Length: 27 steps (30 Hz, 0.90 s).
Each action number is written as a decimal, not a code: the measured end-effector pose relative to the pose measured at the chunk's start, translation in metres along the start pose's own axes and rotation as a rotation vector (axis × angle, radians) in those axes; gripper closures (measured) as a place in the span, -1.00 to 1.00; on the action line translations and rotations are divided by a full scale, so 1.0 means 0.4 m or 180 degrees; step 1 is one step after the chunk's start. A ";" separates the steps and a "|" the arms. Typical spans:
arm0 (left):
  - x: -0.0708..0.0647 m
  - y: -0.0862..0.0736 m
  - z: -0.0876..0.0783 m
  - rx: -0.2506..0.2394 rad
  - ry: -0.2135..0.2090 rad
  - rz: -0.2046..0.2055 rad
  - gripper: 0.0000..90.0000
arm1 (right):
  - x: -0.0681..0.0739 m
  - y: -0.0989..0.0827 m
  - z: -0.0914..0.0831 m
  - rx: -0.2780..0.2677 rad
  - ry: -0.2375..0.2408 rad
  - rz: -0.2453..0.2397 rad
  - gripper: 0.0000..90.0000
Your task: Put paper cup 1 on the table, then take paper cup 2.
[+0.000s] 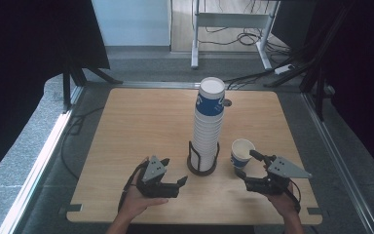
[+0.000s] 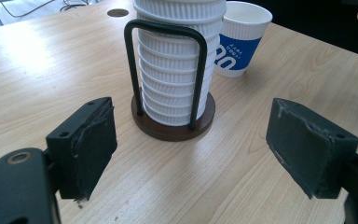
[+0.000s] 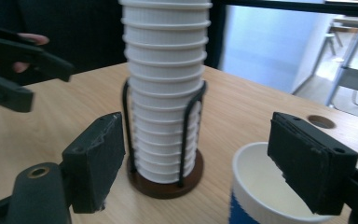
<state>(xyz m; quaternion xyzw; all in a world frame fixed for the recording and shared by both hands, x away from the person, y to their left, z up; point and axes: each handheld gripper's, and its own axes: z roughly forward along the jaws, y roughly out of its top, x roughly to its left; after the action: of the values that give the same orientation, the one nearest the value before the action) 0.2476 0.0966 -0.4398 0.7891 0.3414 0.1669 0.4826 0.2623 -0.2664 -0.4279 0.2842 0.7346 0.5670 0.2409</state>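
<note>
A: High view first: a tall stack of cups stands in a holder near the middle of the wooden bench. Why the holder?

B: My guess is it keeps the column from toppling. It is a round dark wooden base with thin black wire hoops rising on either side, and the nested cups sit between them. The cups are ribbed white paper; the top one carries a blue band.

A: And the single cup?

B: It stands upright on the bench just to the right of the holder, apart from it, mouth up and empty. Same smooth white rim and blue printed band. It looks like one taken off the stack, or one waiting to go on; I cannot tell which.

A: What about the right claw?

B: Released. In the right gripper view its two black padded jaws stand apart, with the cup's rim below and between them, and neither pad presses on it.

A: The left claw?

B: Also released, gripping nothing. In the left gripper view it points at the holder's base from close by, jaws apart over bare wood grain. I judge it is placed to steady the holder while the other hand works.
</note>
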 end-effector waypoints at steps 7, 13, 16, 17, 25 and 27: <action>0.011 0.019 0.005 -0.0082 -0.0133 -0.0071 -0.65 | 0.014 0.003 0.009 0.0010 0.0149 -0.0040 -0.57; 0.019 0.061 0.029 -0.0171 -0.0128 0.0006 -0.63 | 0.023 0.003 0.014 0.0027 0.0236 -0.0089 -0.57; 0.025 0.088 0.057 -0.0151 -0.0127 0.0044 -0.63 | 0.025 0.005 0.014 0.0030 0.0262 -0.0094 -0.57; 0.027 0.097 0.067 -0.0130 -0.0123 0.0066 -0.63 | 0.025 0.005 0.014 0.0029 0.0266 -0.0095 -0.57; 0.051 0.160 0.117 -0.0130 -0.0068 0.0055 -0.75 | 0.024 0.006 0.011 0.0017 0.0295 -0.0112 -0.56; 0.055 0.168 0.128 -0.0128 -0.0151 0.0069 -0.77 | 0.024 0.006 0.010 0.0014 0.0295 -0.0120 -0.57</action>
<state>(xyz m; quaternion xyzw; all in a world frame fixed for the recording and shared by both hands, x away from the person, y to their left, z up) 0.3190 0.0587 -0.4067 0.7866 0.3178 0.1602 0.5045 0.2585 -0.2564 -0.4267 0.2443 0.7515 0.5733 0.2165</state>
